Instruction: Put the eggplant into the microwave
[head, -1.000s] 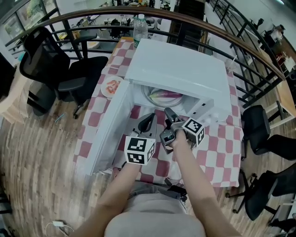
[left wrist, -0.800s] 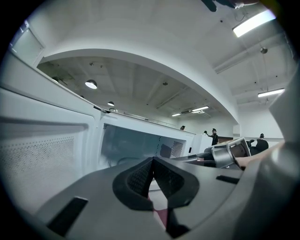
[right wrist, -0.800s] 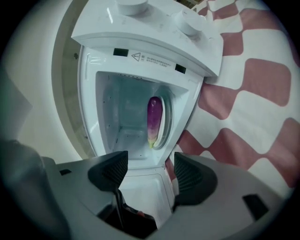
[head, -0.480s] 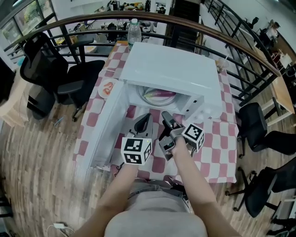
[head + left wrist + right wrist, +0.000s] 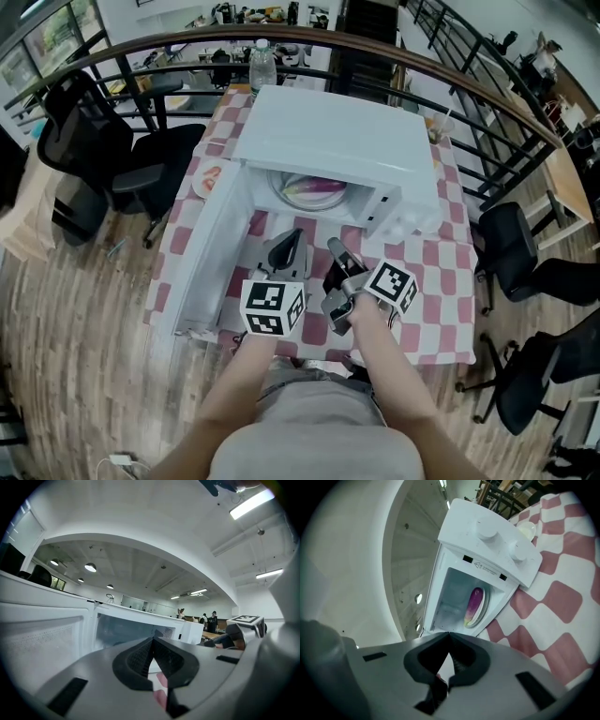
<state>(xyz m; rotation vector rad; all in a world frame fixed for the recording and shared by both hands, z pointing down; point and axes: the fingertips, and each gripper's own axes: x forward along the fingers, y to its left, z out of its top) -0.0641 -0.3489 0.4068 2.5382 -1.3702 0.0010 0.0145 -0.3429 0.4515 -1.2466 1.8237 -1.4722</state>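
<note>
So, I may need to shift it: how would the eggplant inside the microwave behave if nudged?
The eggplant looks long and rounded, so a sideways nudge would probably roll it on its plate. Its purple skin looks smooth, so it is likely slippery to grip. It lies straight without sagging, so it is probably firm, not floppy.

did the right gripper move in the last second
Yes: the right gripper has drawn back from the open white microwave toward the person; its jaws have just closed empty.
</note>
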